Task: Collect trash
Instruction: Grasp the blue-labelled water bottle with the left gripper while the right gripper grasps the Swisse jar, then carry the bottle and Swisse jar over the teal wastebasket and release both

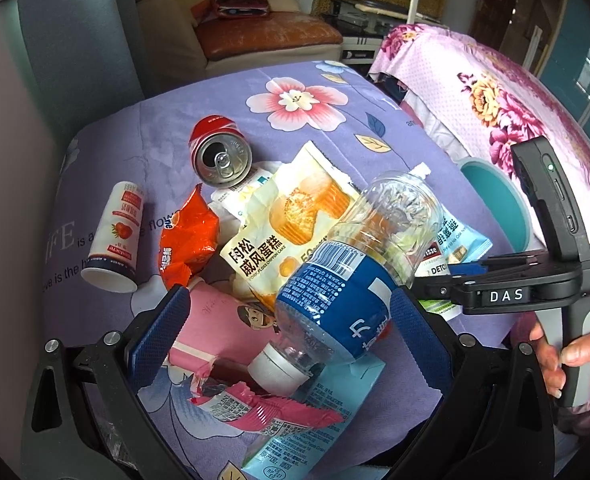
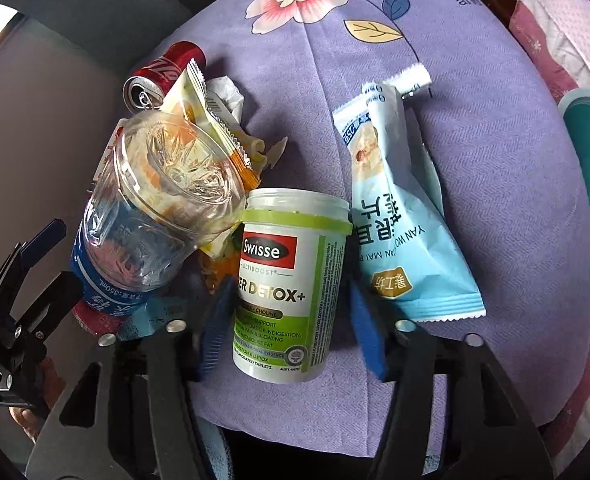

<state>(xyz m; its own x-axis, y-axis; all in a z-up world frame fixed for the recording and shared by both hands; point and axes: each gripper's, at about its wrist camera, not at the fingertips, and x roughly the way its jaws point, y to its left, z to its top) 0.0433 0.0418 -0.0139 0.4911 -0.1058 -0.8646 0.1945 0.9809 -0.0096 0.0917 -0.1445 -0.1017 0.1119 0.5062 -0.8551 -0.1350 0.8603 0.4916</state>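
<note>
Left wrist: bottle [image 1: 343,280] cap toward cam, base pointing away.

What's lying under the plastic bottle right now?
Under the bottle lie a cake wrapper, a pink packet and a light blue packet. Anything beneath its label is hidden.

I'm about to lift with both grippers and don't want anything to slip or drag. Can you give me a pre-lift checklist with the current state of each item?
1. Left gripper around the plastic bottle: not ok, only the right pad touches and the left pad stands clear.
2. Right gripper straddling the Swisse jar: ok, jaws open on both sides.
3. Right pads gripping the jar: not ok, gaps remain.
4. Bottle free of the jar: cannot tell, its base sits against the jar's rim.
5. Blue snack packet clear of the right gripper: cannot tell, its corner lies near the right finger.
</note>
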